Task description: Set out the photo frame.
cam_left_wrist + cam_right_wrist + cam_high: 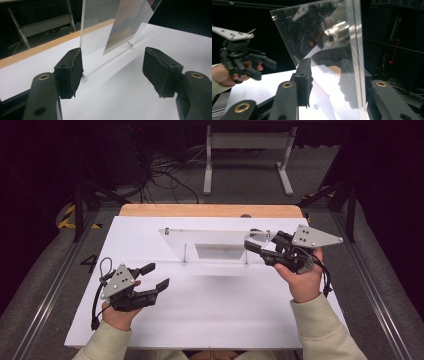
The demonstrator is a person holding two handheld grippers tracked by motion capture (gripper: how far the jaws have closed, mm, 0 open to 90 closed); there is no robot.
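Observation:
A clear plastic panel (215, 240) stands tilted on thin metal pegs (185, 254) at the back middle of the white table top (215, 310). My right gripper (252, 239) is at the panel's right edge, open, one jaw on each side of the sheet. In the right gripper view the panel (324, 37) runs between the jaws of my right gripper (337, 82), close to the right jaw, with a gap to the left pad (308, 80). My left gripper (159, 275) hovers open over the table's front left with nothing between its pads (75, 72); the panel (100, 30) stands ahead of it.
A wooden strip (210, 210) borders the table's far side. Beyond it, on the floor, stand a white frame (247, 150) and loose cables (165, 175). Black stand legs (80, 205) flank the table on both sides. My left gripper (265, 70) also shows at the left of the right gripper view.

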